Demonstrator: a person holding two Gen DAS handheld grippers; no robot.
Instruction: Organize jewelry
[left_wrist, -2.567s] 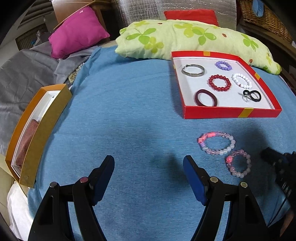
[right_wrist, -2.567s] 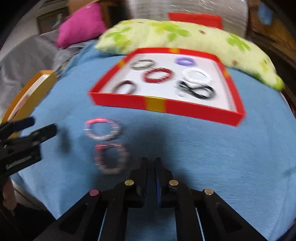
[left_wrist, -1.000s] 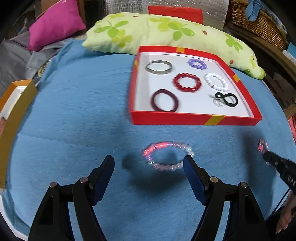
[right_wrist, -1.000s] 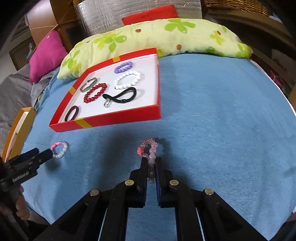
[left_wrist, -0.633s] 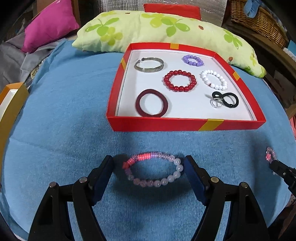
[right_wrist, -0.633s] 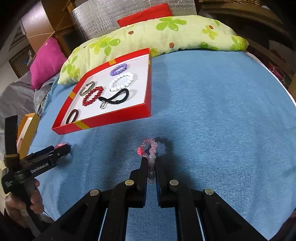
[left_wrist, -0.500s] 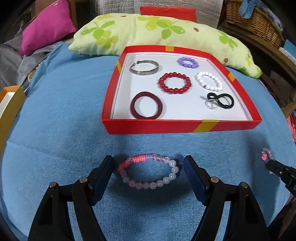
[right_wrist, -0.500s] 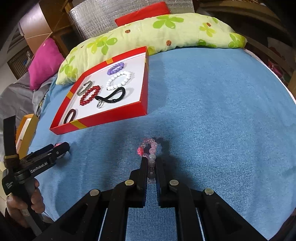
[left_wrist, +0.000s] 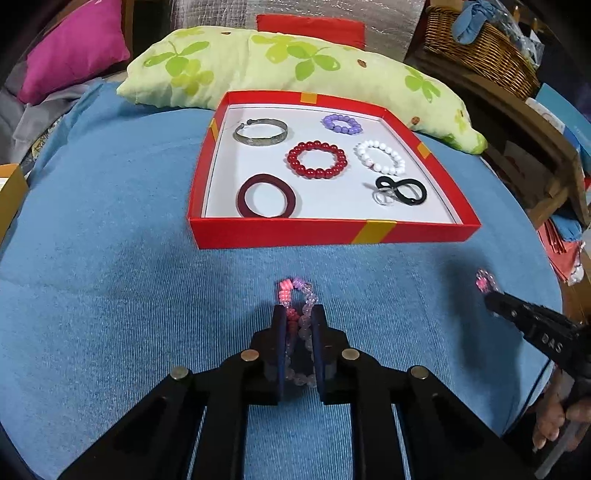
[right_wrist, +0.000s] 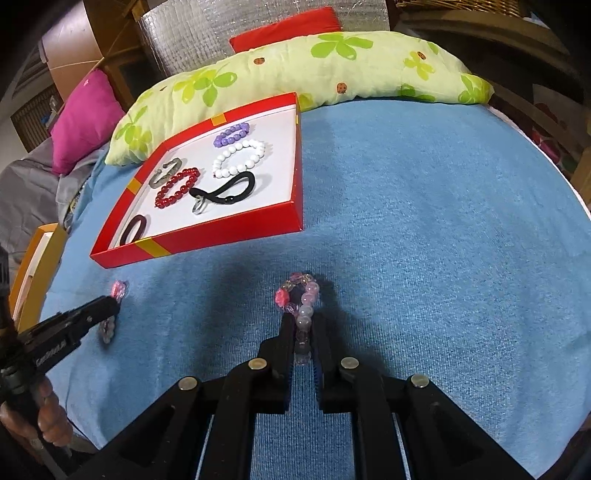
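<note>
Left wrist view is showing the left gripper (left_wrist: 298, 325) with its jaws closing on the pink and lilac bead bracelet (left_wrist: 297, 295); half a second ago those jaws were standing wide on either side of a round bracelet lying flat on the blue cloth (left_wrist: 110, 295). The bracelet is now being squeezed into a narrow loop, its far end poking out past the fingertips toward the red tray (left_wrist: 332, 232). The tray is sitting just beyond it, nearer and larger in this view than two seconds ago.

Inside the tray, six pieces are lying apart: a silver bangle (left_wrist: 260, 132), a purple bead bracelet (left_wrist: 341, 123), a red bead bracelet (left_wrist: 317, 159), a white bead bracelet (left_wrist: 380, 158), a dark red band (left_wrist: 266, 195) and a black twisted hair tie (left_wrist: 402, 191). None is showing a change of place.

Right wrist view is showing the right gripper (right_wrist: 302, 325) pinching the second pink bead bracelet (right_wrist: 301, 295), jaws pressed together on it exactly as one second ago, on the cloth near the tray's right front corner. A green leaf-print pillow (right_wrist: 314, 70) is lying behind the tray.
</note>
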